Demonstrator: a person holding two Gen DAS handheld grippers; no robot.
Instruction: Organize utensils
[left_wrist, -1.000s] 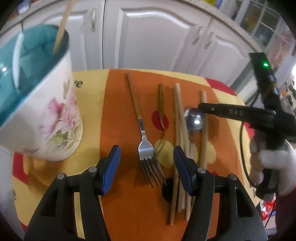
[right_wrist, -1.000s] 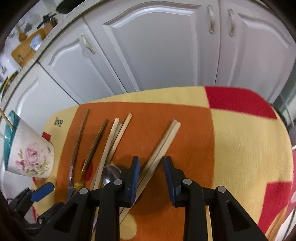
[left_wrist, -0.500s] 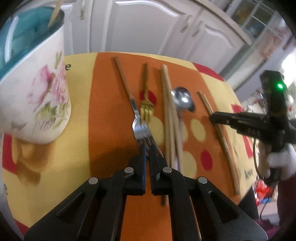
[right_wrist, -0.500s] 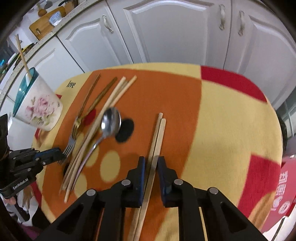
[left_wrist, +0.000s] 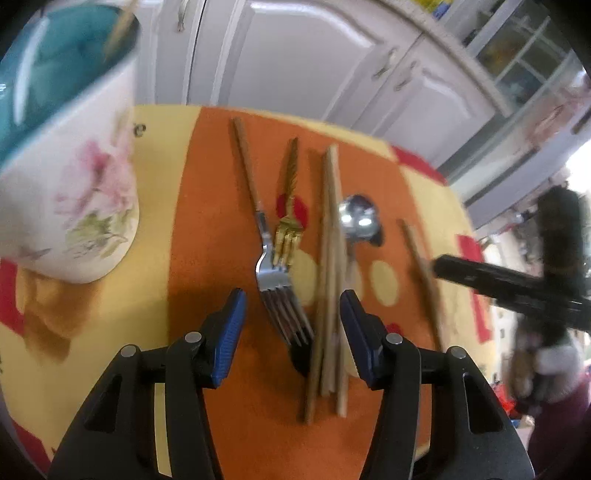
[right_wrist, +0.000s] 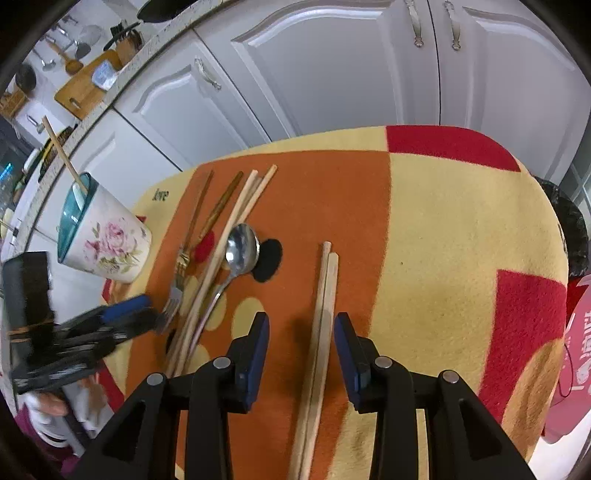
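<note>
A table under an orange, yellow and red cloth (right_wrist: 443, 221) bears a floral cup (right_wrist: 107, 240) with a teal inside at its left edge, and beside the cup lie a silver fork (left_wrist: 273, 273), a gold fork (left_wrist: 288, 229), a bundle of chopsticks (left_wrist: 328, 258) and a spoon (left_wrist: 358, 218). The left gripper (left_wrist: 291, 325) is opening, unclenched, its jaws either side of the silver fork's tines and the bundle without touching. The right gripper (right_wrist: 301, 343) is opening too, released, with 2 chopsticks (right_wrist: 325, 295) lying free between its jaws.
</note>
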